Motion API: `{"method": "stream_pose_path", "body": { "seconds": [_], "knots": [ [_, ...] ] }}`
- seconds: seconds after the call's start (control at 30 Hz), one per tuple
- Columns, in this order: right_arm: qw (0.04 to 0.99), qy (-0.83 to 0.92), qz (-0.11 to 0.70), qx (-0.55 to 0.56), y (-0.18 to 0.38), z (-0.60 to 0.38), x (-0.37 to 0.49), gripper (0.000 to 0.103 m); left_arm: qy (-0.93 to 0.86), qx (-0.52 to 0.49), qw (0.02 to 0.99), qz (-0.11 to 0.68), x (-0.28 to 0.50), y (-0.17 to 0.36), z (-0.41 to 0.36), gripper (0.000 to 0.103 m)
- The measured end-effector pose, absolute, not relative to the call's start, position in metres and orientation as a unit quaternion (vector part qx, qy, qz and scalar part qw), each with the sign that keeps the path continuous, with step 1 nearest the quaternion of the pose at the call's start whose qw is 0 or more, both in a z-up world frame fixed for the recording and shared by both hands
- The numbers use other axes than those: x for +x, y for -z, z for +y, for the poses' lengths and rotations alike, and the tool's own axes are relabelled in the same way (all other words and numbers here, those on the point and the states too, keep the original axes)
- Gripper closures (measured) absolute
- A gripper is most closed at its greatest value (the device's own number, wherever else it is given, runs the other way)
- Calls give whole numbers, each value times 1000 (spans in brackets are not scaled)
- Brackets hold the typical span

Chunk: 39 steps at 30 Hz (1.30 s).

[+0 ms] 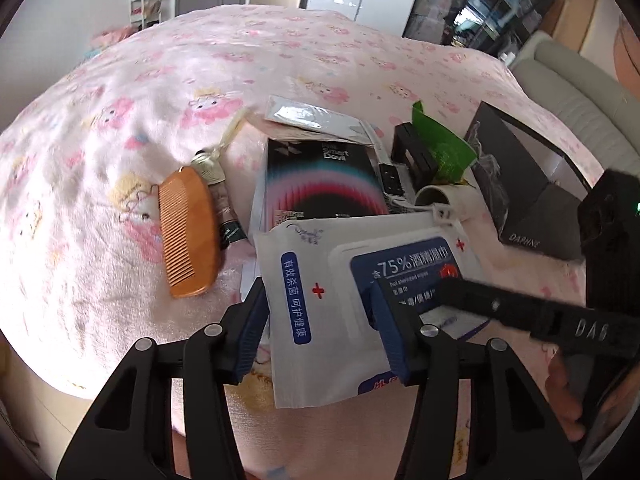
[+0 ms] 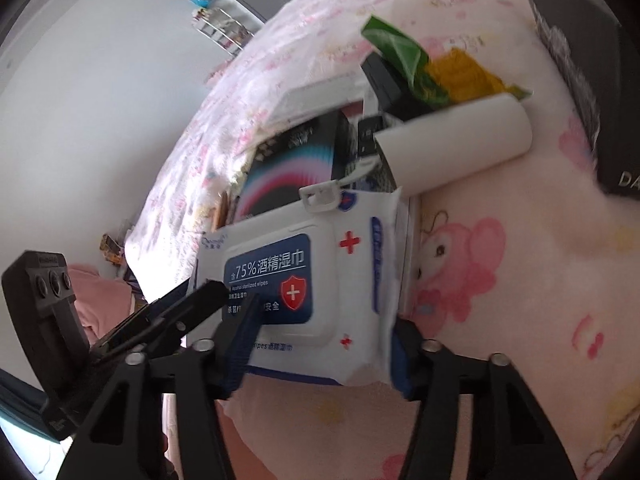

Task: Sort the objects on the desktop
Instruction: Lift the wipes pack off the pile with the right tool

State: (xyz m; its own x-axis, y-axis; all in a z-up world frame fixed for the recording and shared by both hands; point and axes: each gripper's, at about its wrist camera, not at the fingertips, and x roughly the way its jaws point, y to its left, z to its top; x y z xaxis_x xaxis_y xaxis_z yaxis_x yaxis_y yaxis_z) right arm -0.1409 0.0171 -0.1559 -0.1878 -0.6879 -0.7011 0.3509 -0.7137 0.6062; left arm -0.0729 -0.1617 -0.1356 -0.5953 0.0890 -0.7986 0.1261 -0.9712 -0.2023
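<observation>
On the pink cartoon blanket [image 1: 120, 92], an orange comb [image 1: 188, 236] lies at the left. Right of it a black phone-case box [image 1: 324, 184] sits just beyond the alcohol wipes pack [image 1: 320, 312]. Both the left gripper [image 1: 320, 332] and the right gripper [image 2: 320, 344] are clamped on the pack's near end. A white mug [image 2: 460, 148] lies tipped over, far right.

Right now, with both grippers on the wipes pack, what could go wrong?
1. The alcohol wipes pack is soft; the left gripper and right gripper straddle different ends, so pulling apart could buckle it or let it slip.
2. Its far edge lies on the black Smart Devil box; lifting may drag that.
3. The white mug lies tipped close behind and could roll.
</observation>
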Motion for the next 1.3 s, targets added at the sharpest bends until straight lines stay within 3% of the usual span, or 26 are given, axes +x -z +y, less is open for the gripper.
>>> {"method": "stream_pose_path", "body": {
  "seconds": [0.4,0.7,0.8,0.97,1.2,1.3],
  "knots": [
    [322,783,-94,523,136,26,-129,58,888,451,-15,88,-74,130,-128,51],
    [311,779,-101,535,144,45,-133,56,873,466,-19,142,-73,143,-141,51],
    [310,778,-103,537,148,45,-135,55,868,472,-31,151,-74,147,-138,42],
    [309,776,-102,540,149,45,-135,54,865,473,-37,162,-75,150,-135,39],
    [312,781,-90,534,144,45,-130,54,872,465,-32,150,-72,141,-129,53],
    [317,783,-87,528,138,49,-126,56,877,459,-36,138,-71,133,-124,54]
  ]
}}
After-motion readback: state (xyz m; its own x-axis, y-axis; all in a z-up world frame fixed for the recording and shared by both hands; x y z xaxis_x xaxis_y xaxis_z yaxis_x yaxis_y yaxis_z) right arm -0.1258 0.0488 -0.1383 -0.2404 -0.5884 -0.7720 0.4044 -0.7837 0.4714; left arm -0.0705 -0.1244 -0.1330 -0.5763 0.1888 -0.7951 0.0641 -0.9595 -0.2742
